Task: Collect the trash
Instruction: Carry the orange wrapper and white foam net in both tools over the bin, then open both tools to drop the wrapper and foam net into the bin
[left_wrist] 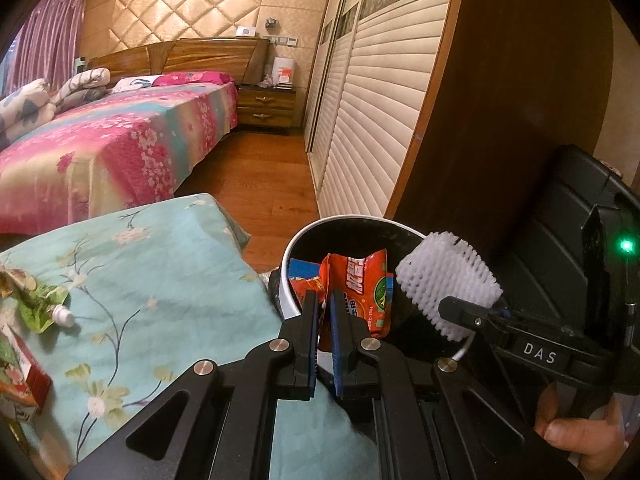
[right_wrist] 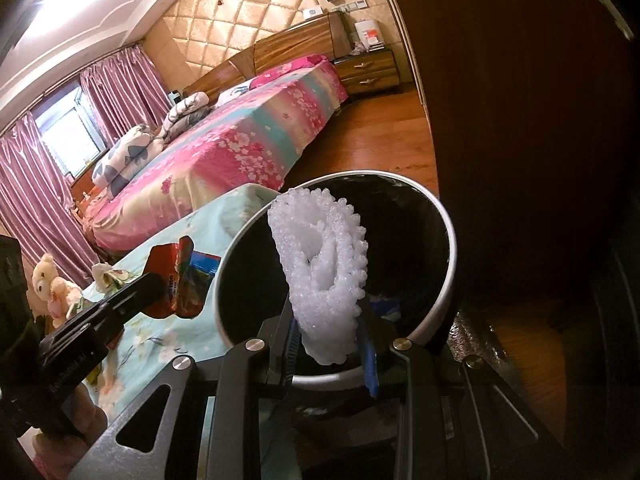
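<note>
A white round trash bin (left_wrist: 289, 256) with a black liner stands beside the table; it also shows in the right wrist view (right_wrist: 450, 248). My left gripper (left_wrist: 325, 300) is shut on an orange snack wrapper (left_wrist: 362, 284) held over the bin's near rim. My right gripper (right_wrist: 328, 328) is shut on a white foam fruit net (right_wrist: 320, 264) and holds it above the bin's opening. The net (left_wrist: 444, 280) and right gripper (left_wrist: 472, 312) also show in the left wrist view. A blue packet (left_wrist: 302, 269) lies inside the bin.
The table wears a turquoise floral cloth (left_wrist: 152, 280) with a green spouted pouch (left_wrist: 36, 300) and a red carton (left_wrist: 20, 376). A bed (left_wrist: 112, 144), nightstand (left_wrist: 266, 106), wardrobe doors (left_wrist: 368, 120) and a dark wooden panel (left_wrist: 500, 100) surround the wooden floor.
</note>
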Demonstrator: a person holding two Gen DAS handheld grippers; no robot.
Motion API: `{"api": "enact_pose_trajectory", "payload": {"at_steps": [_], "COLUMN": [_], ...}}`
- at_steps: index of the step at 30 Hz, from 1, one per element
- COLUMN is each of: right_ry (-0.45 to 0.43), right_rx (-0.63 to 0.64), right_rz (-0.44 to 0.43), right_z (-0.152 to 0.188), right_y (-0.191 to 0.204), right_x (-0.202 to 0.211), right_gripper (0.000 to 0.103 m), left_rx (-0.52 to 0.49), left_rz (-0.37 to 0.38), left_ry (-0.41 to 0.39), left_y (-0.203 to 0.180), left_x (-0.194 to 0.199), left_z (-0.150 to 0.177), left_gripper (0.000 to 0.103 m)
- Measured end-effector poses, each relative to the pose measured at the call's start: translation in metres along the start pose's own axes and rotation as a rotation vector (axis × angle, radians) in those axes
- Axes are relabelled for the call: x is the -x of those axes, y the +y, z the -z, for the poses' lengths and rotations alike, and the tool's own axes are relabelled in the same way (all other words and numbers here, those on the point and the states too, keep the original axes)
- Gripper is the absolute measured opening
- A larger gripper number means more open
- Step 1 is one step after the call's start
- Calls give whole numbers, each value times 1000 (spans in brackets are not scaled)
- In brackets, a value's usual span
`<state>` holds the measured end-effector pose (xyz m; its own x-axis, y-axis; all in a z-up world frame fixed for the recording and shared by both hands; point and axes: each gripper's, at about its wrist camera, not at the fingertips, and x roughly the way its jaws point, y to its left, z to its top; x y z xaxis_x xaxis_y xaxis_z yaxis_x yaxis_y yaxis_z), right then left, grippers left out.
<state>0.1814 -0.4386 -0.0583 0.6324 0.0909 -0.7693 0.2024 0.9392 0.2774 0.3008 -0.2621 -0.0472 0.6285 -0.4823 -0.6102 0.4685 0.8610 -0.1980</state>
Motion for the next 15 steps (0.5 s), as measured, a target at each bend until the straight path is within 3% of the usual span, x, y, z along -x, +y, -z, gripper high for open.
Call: {"api": "enact_pose_trajectory", "payload": {"at_steps": [15], "right_ry": [28], "right_rx": [4], "right_rz": [31], "right_z": [-17], "right_y": [-12], "right_x": [-18], "right_gripper": [30], "left_rx": [-23], "left_rz": [7], "left_ry": [45], "left_y": [-10], "left_x": [-38], "left_z": [-17], "left_gripper": [5]}}
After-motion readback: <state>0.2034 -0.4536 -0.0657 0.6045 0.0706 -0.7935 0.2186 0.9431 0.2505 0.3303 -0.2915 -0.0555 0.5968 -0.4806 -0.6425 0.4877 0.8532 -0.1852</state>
